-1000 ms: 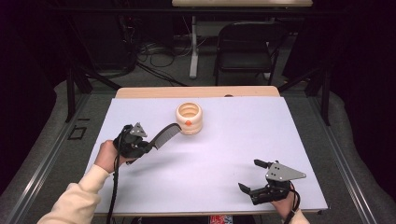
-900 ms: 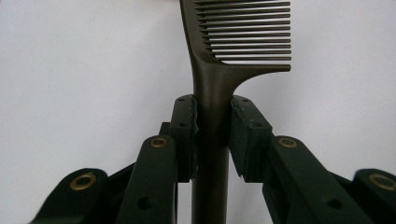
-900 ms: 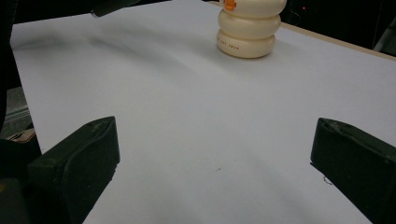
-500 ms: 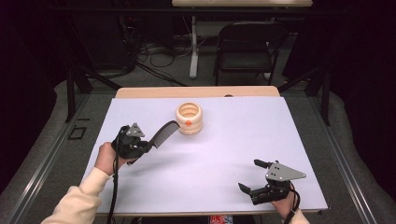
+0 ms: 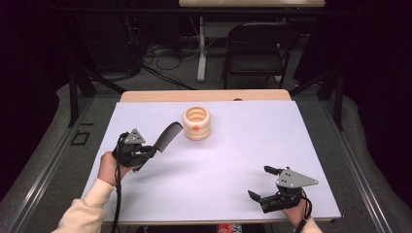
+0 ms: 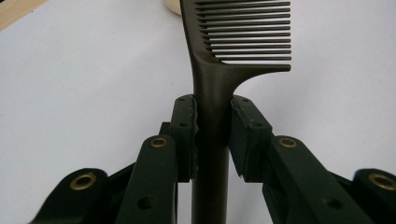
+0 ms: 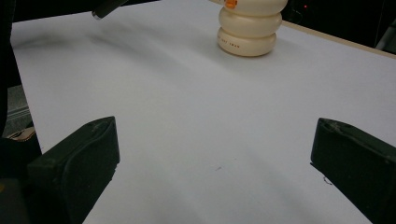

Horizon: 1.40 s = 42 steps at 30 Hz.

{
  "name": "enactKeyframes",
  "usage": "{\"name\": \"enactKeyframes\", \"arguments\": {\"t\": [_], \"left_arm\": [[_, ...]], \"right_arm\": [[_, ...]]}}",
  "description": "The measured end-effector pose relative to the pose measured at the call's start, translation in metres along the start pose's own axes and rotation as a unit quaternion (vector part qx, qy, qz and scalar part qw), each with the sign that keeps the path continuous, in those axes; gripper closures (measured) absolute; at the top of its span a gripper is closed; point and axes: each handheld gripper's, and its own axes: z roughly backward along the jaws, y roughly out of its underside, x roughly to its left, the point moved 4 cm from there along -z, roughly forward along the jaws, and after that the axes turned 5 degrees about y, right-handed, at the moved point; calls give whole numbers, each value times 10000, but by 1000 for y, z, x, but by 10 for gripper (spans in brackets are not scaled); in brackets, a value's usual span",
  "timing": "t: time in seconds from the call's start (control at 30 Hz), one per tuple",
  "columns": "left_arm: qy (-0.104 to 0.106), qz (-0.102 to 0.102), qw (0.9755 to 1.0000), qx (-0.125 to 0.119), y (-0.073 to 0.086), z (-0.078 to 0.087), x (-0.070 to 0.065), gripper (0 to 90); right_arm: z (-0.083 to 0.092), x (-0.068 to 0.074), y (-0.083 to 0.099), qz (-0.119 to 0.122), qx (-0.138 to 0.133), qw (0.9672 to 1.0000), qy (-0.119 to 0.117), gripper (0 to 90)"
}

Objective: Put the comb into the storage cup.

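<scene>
The left tool (image 5: 145,154) is clamping the handle of a dark comb (image 5: 167,135), its pads (image 6: 186,122) pressing on both sides; the comb is hanging above the white table (image 5: 243,145), its toothed end pointing toward a cream ribbed cup (image 5: 197,123) and sitting just beside it; the cup is standing upright near the far edge; the right tool (image 5: 265,183) is resting low at the near right of the table, well apart from the cup, its jaws standing wide apart with nothing between them.
</scene>
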Motion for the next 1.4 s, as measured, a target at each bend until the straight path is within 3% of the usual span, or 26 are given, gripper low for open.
{"name": "enactKeyframes", "arguments": {"t": [0.47, 1.0, 1.4], "left_arm": [[-17, 261, 9984, -496, 3, 0, 1, 727], [-85, 407, 9958, -811, 4, 2, 4, 727], [-61, 562, 9916, -1162, 3, 4, 6, 728]], "right_arm": [[-3, -1, 0, -10, 14, 10000, -43, 3], [-3, -2, 1, -20, 39, 10000, -42, 1], [-6, -1, 1, -23, 68, 10000, -36, 1]]}}
